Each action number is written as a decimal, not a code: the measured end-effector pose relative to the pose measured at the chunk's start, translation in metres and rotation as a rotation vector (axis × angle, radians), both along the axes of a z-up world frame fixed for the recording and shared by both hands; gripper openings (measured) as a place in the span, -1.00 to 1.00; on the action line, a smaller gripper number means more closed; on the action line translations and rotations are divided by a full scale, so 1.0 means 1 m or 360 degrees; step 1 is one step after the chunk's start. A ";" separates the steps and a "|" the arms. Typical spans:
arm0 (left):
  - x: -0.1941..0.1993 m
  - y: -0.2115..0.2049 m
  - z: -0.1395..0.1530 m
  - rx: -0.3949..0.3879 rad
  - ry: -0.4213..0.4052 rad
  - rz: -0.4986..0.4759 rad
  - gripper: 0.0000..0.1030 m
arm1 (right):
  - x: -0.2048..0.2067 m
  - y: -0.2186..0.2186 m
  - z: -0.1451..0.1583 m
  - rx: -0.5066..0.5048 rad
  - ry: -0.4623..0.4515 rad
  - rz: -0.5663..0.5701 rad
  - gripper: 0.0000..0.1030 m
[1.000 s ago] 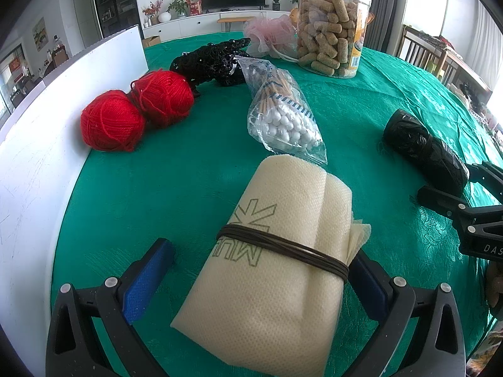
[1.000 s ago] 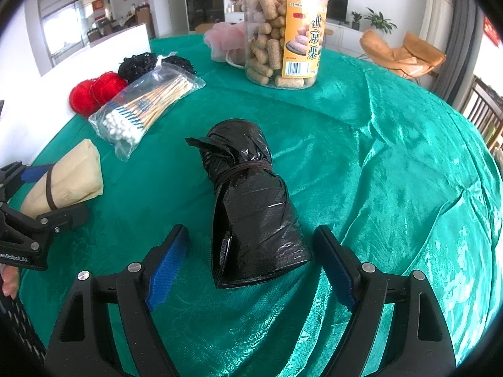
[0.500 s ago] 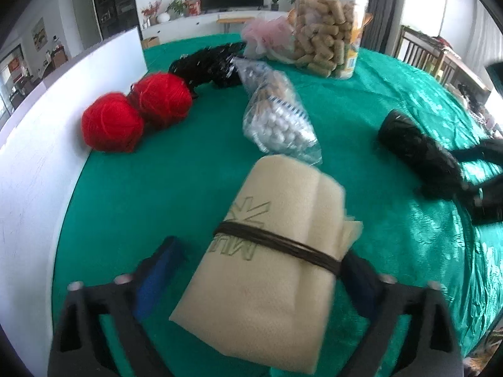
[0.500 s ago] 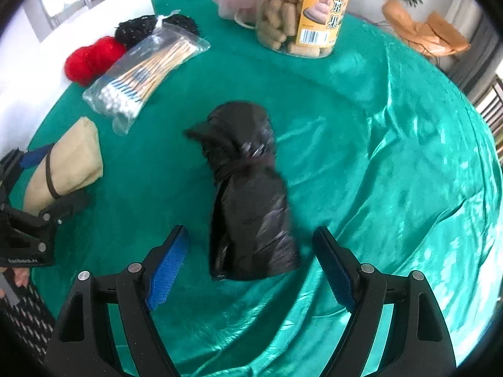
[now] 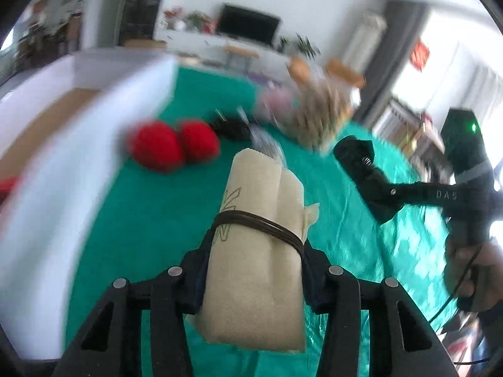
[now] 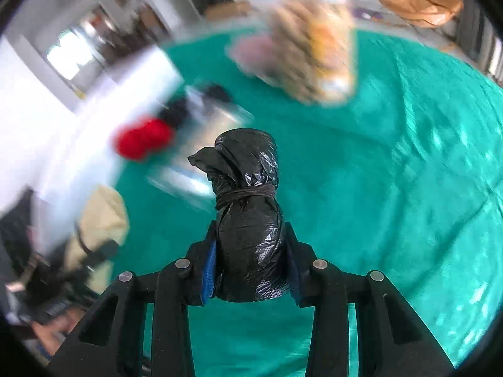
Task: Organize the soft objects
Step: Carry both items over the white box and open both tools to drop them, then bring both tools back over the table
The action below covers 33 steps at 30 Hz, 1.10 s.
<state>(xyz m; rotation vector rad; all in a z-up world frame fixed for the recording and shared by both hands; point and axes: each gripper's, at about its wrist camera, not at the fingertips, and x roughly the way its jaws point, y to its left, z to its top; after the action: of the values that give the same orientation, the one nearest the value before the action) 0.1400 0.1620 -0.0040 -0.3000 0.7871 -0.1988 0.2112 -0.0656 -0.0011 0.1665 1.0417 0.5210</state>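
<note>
Green cloth [image 5: 151, 220] covers the round table, with a blurred living room behind: a dark TV on a white cabinet, curtains at bright windows.

Seen from the left wrist, a white box wall [image 5: 63, 163] runs along the left edge of the table. Next to it lie two red yarn balls [image 5: 171, 144], touching each other. Behind them sit a black tangle and a pink puff, both too blurred to name, and beside those a clear jar [image 5: 317, 119] of tan snacks. The left gripper [image 5: 254, 267] has just been closing and now clamps the beige roll [image 5: 254, 245], which is bound by a brown band and held clear above the cloth. To the right, the right gripper [image 5: 382, 194] grips the black bundle [image 5: 358, 163], with a hand [image 5: 471, 270] on its handle at the frame's edge.

Seen from the right wrist, the beige roll [image 6: 100, 220] shows blurred at the left, then the yarn [image 6: 141, 138]. The right gripper [image 6: 251, 270] has just been closing, and its blue pads [image 6: 209, 267] squeeze the black bundle [image 6: 248, 220], a plastic bag tied with cord, lifted above the cloth [image 6: 408, 188]. The jar [image 6: 314, 56] stands blurred beyond it.
</note>
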 end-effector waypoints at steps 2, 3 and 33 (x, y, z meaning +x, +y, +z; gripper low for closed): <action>-0.005 0.035 0.026 -0.0015 -0.0070 0.0120 -0.09 | 0.002 0.040 0.023 0.0136 -0.0033 0.0099 -0.24; -0.005 0.052 0.034 -0.0019 -0.0086 0.0171 -0.09 | 0.003 0.064 0.034 0.0200 -0.0042 0.0163 -0.24; 0.019 -0.023 -0.032 0.0232 0.0260 0.0059 0.89 | -0.061 -0.050 -0.074 -0.0573 -0.0392 -0.0346 0.38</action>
<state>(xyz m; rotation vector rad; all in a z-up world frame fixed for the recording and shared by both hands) 0.1586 0.1389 -0.0358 -0.1940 0.9520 -0.0816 0.1502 -0.1160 -0.0750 -0.1014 0.8476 0.1464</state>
